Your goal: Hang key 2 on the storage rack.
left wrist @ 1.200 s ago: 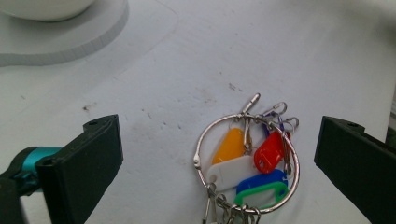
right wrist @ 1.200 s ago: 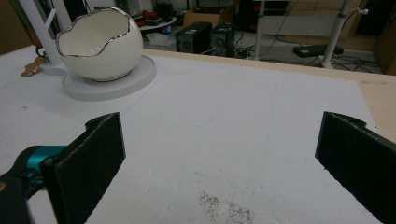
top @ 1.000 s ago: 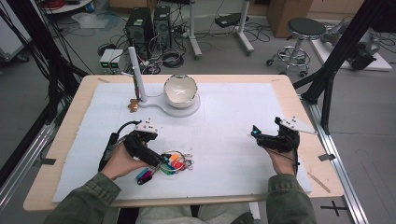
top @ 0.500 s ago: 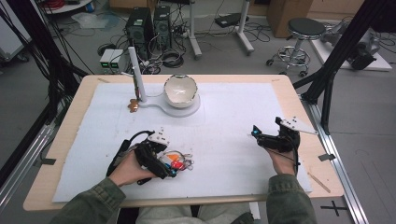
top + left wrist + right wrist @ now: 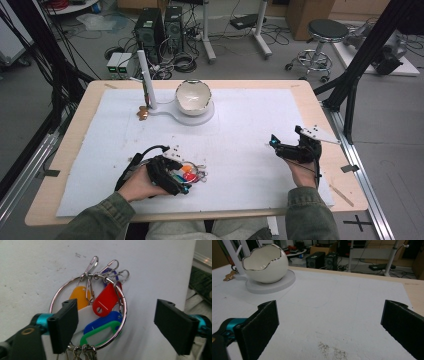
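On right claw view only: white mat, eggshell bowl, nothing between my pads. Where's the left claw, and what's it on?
Observer: The left claw is at the near left of the mat, over a key ring with coloured tags.
Operator: Gripped?
Observer: No. Its jaws have just been closing and the ring lies between them, but one pad stands clear of it.
Operator: Ring flat?
Observer: Flat on the mat, with its metal clips fanned out at the far edge.
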Demonstrator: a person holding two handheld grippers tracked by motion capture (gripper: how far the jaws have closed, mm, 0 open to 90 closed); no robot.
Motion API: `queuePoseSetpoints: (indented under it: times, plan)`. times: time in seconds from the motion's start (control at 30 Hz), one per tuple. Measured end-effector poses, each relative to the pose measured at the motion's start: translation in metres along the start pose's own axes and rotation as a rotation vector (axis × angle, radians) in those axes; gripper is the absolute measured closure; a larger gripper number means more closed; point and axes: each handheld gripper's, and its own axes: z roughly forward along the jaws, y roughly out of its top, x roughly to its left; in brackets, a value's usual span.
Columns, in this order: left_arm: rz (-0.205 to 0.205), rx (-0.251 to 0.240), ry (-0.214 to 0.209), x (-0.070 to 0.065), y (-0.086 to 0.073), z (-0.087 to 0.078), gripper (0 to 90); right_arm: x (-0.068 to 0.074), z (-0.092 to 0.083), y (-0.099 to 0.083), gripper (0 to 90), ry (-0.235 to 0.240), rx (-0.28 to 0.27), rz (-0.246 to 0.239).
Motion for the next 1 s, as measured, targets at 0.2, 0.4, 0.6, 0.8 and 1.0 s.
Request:
queuePoseSetpoints:
  times: [0.2,0.4,0.6,0.8,1.0]
  plan:
    - [0.029,0.020,0.019,-0.005,-0.004,0.003,38.5,0.000,0.000,0.000,0.6,0.000,0.004,0.001]
    - [0.041,0.059,-0.002,-0.004,-0.006,0.005,67.9,0.000,0.000,0.000,0.6,0.001,0.004,-0.002]
    - [0.018,0.070,-0.041,0.001,-0.006,0.004,84.6,-0.001,0.000,0.000,0.6,-0.004,0.001,-0.004]
    - [-0.003,0.037,-0.054,0.004,-0.005,-0.003,85.1,0.000,0.000,0.000,0.6,-0.002,0.005,-0.004]
    - [-0.011,0.028,-0.086,0.008,-0.002,-0.011,85.3,-0.001,0.000,0.000,0.6,-0.002,0.002,-0.004]
